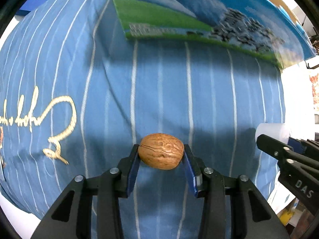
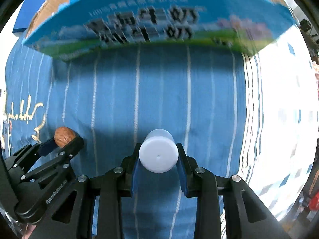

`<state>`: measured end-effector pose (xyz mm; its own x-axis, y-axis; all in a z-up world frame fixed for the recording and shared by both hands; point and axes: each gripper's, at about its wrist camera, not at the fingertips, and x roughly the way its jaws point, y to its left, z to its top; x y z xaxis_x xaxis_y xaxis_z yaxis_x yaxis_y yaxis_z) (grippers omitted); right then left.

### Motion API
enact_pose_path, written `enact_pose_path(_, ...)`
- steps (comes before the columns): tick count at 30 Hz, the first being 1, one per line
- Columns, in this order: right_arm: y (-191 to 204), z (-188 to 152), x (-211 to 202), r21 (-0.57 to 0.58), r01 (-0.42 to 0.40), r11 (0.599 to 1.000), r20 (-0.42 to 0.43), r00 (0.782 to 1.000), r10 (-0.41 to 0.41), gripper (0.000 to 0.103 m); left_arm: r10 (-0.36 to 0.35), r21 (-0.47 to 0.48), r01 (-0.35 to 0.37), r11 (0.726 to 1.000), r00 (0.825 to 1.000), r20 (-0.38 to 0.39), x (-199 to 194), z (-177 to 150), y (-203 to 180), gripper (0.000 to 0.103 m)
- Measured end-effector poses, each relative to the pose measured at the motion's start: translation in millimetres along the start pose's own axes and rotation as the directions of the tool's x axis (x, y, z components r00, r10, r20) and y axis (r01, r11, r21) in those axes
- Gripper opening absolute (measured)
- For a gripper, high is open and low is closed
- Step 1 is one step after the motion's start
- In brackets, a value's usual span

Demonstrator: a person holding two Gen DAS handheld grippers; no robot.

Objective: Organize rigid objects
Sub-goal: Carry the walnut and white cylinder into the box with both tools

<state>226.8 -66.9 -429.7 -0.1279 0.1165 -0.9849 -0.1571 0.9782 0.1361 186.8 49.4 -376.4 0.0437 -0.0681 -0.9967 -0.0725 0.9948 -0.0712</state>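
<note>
I'm mid-carry, left tongs (image 1: 161,155) pinching the walnut (image 1: 161,151), right tongs (image 2: 158,155) pinching the white bottle (image 2: 158,152); next I'd lift both over the box (image 2: 159,18) wall.

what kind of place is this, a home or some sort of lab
Probably an improvised workroom or storeroom set up for recording, not a tidy home: a blue striped cloth covers the work surface, a large printed cardboard box stands open at its far edge, and cluttered shelving shows blurred at the right.

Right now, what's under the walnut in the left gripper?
Blue striped cloth lies below the walnut, which the left gripper holds. The patch directly beneath the walnut is hidden.
</note>
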Motion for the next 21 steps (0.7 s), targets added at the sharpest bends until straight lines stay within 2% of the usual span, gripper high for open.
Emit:
enact_pose_path(5, -9, -20, 9, 0.028, -0.002, 1.0, -0.002, 1.0, 0.002, 0.034, -0.003, 0.012, 0.003, 1.0, 1.0, -0.001, -3, -29, -23, 0.039)
enact_pose_path(12, -27, -28, 4, 0.038, -0.01, 0.999, 0.012, 1.0, 0.01, 0.034, -0.019, 0.04, 0.017, 0.999, 0.999, 0.036, -22, -31, -42, 0.038)
enact_pose_path(16, -46, -36, -22, 0.047, -0.049, 0.998, 0.076, 0.996, 0.046, 0.034, -0.049, 0.052, 0.044, 0.998, 0.995, 0.087, -53, -29, -45, 0.039)
enact_pose_path(17, -48, -39, -28, 0.068, -0.089, 0.994, 0.134, 0.988, 0.079, 0.034, -0.058, 0.055, 0.052, 0.997, 0.993, 0.102, -62, -29, -47, 0.039)
enact_pose_path(21, -53, -43, -61, 0.055, -0.113, 0.992, 0.188, 0.977, 0.1, 0.034, -0.099, 0.079, 0.086, 0.993, 0.979, 0.181, -108, -28, -56, 0.039)
